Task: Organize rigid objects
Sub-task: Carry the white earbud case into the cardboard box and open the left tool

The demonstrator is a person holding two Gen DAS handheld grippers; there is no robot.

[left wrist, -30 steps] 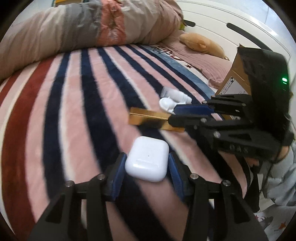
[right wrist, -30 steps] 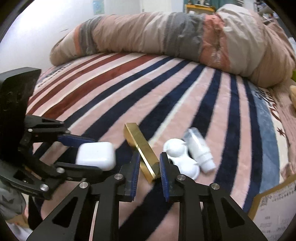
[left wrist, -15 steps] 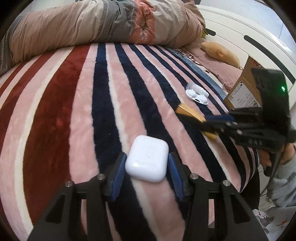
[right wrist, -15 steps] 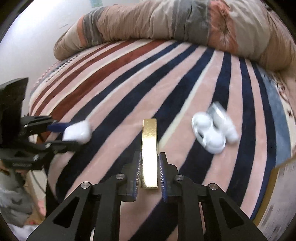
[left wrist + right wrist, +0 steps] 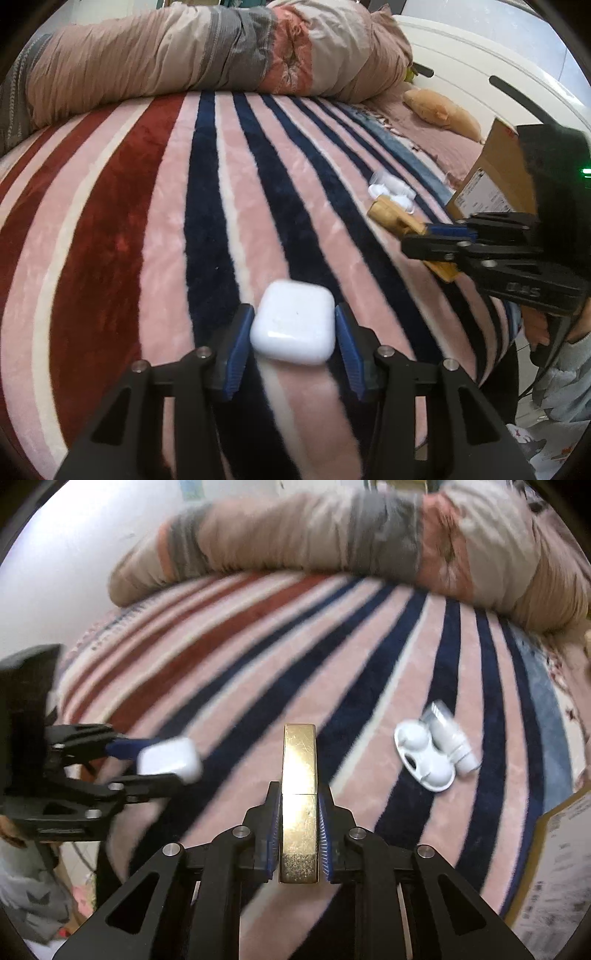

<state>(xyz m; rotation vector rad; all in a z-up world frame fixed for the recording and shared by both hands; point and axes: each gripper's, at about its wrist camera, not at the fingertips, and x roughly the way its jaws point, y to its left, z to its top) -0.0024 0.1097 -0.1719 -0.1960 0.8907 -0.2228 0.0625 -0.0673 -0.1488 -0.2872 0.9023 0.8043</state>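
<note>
Here both grippers grip: earbud case (image 5: 293, 322) left, gold bar (image 5: 299, 805) right.

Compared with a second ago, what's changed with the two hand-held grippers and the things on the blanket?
The right hand-held gripper closed on the gold bar, turned it from slanted to straight along its fingers, and carried it away from the white contact lens case. The left hand-held gripper tightened slightly on the white earbud case. The lens case and small bottle stayed on the striped blanket.
</note>
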